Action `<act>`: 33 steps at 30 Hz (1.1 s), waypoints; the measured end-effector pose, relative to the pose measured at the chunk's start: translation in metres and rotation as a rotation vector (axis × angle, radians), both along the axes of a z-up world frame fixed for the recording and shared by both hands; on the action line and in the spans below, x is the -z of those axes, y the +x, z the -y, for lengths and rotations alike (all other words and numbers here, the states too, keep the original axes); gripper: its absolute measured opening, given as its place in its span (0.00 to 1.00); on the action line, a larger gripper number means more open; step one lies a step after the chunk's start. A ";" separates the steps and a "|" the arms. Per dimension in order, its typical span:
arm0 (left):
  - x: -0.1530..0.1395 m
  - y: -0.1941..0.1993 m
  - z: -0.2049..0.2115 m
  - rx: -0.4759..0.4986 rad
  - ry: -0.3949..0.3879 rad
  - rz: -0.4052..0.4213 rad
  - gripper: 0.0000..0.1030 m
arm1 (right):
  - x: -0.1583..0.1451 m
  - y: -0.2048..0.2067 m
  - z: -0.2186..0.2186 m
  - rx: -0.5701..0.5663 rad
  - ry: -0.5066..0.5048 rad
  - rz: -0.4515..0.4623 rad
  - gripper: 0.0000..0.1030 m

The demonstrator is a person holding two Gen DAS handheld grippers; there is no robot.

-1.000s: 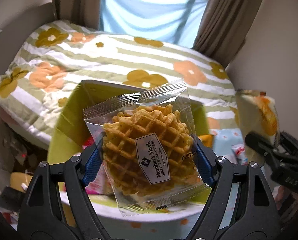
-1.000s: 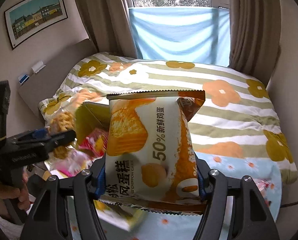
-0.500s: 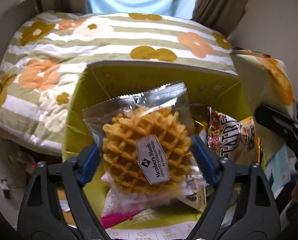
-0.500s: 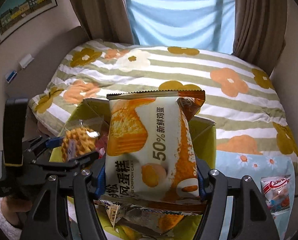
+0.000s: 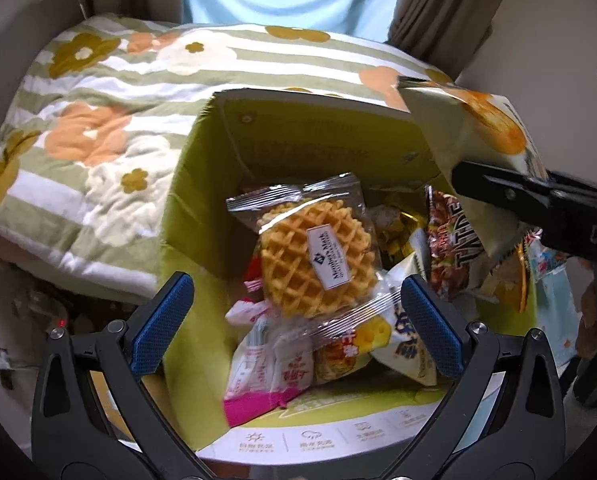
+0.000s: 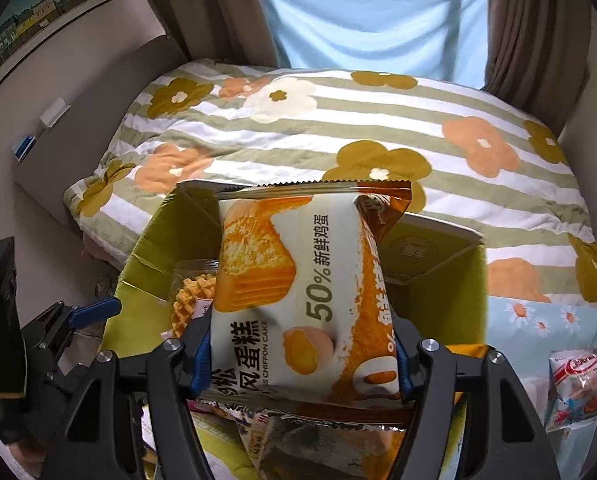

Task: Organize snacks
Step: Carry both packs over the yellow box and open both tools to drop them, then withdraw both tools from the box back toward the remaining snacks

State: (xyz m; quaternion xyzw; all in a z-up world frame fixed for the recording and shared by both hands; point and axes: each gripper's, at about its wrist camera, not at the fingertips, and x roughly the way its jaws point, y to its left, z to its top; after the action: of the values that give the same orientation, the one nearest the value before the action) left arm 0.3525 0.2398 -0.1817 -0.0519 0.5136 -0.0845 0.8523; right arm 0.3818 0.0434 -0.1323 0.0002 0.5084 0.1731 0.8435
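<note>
My left gripper is open above a yellow-green cardboard box. A clear-wrapped waffle lies free on top of several snack packets inside the box, beyond my fingers. My right gripper is shut on a chiffon cake packet and holds it upright over the box. The cake packet also shows at the right of the left wrist view, over the box's right side. The waffle peeks out left of the cake packet.
The box stands against a bed with a striped flowered quilt. A small red-and-white snack packet lies on a light blue cloth to the right of the box. Curtains and a window are behind the bed.
My left gripper opened and let go of the waffle, which dropped onto the snacks in the box. My right gripper moved closer over the box with the cake packet.
</note>
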 end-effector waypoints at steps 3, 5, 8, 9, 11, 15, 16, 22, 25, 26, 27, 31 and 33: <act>-0.003 -0.005 -0.002 -0.009 -0.008 0.011 1.00 | 0.000 0.002 -0.008 -0.029 -0.017 0.012 0.72; -0.005 -0.008 -0.003 -0.010 -0.011 0.014 1.00 | -0.003 -0.002 -0.009 -0.034 -0.018 0.050 0.93; -0.006 -0.011 -0.003 -0.016 -0.002 0.019 1.00 | -0.006 -0.009 -0.008 -0.040 -0.014 0.085 0.94; -0.006 -0.012 -0.003 -0.019 -0.003 0.019 1.00 | -0.005 -0.010 -0.007 -0.040 -0.020 0.090 0.94; -0.005 -0.013 -0.002 -0.022 -0.009 0.018 1.00 | -0.005 -0.013 -0.006 -0.040 -0.026 0.098 0.94; -0.003 -0.016 0.003 -0.013 -0.016 0.013 1.00 | -0.005 -0.018 -0.002 -0.027 -0.019 0.105 0.94; -0.002 -0.016 0.005 -0.007 -0.013 0.013 1.00 | -0.005 -0.019 -0.001 -0.024 -0.012 0.104 0.94; 0.002 -0.018 0.017 0.027 -0.005 0.010 1.00 | -0.008 -0.028 0.007 -0.008 -0.004 0.098 0.94; -0.001 -0.018 0.022 0.035 -0.007 0.015 1.00 | -0.009 -0.034 0.015 0.007 0.001 0.100 0.94; -0.004 -0.019 0.024 0.038 -0.011 0.021 1.00 | -0.010 -0.037 0.019 0.012 0.006 0.102 0.94; -0.006 -0.020 0.025 0.041 -0.014 0.025 1.00 | -0.012 -0.040 0.023 0.017 0.011 0.105 0.94; -0.006 -0.019 0.034 0.069 -0.023 0.025 1.00 | -0.015 -0.048 0.036 0.049 0.014 0.110 0.94; -0.006 -0.019 0.041 0.088 -0.012 0.023 1.00 | -0.017 -0.054 0.044 0.072 0.022 0.110 0.94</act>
State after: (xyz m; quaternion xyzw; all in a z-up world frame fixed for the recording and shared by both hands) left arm 0.3337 0.1990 -0.1755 -0.0335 0.5051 -0.1256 0.8532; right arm 0.3278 -0.0009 -0.1157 0.0181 0.4589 0.1479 0.8759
